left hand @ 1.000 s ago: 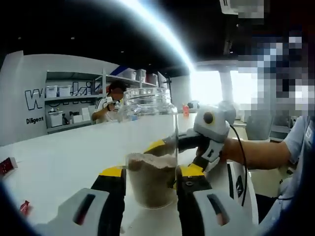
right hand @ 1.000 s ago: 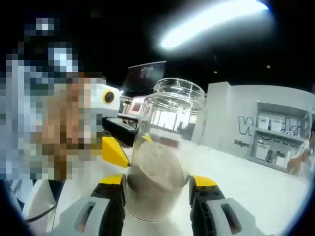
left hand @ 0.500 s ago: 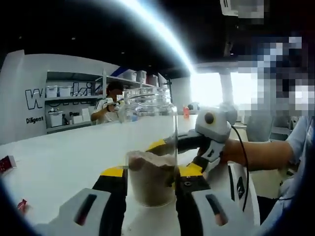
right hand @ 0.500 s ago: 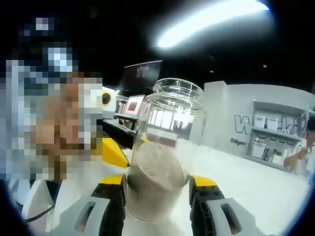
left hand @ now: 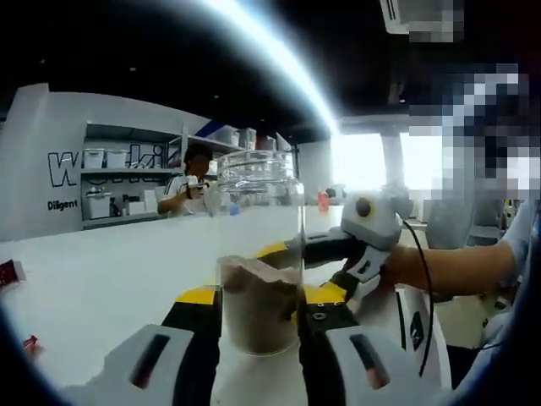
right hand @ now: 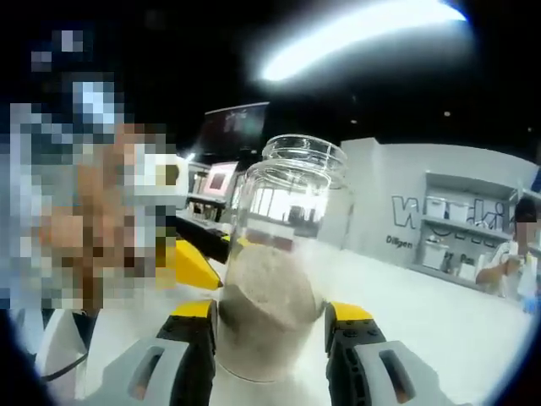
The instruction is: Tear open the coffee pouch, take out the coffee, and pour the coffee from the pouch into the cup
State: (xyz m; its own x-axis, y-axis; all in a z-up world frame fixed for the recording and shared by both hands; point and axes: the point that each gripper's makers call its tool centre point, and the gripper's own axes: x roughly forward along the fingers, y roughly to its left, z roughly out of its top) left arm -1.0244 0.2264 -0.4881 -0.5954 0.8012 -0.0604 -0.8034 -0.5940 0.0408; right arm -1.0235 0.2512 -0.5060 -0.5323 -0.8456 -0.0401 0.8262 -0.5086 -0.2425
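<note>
One clear glass jar, open at the top and about a third full of pale brown coffee powder, stands on the white counter, near the edge where the person stands. Two tongs meet on it. The left tongs close their yellow-tipped jaws against the jar's lower wall, one jaw on each side, holding it at the level of the powder. The right tongs grip the same jar from the other side, jaws pressed to the glass around the powder. In the left gripper view the right tongs come in from the right — a hand behind them — and their yellow jaw tips touch the jar.

Two small red packets lie well apart from the jar toward the counter's far left edge. One person sits behind the counter's far edge, before grey wall shelves.

Against the earlier frames, little has changed: both tongs keep their grip and the jar stays upright in place; only the background has shifted a little — the cameras moved slightly.
</note>
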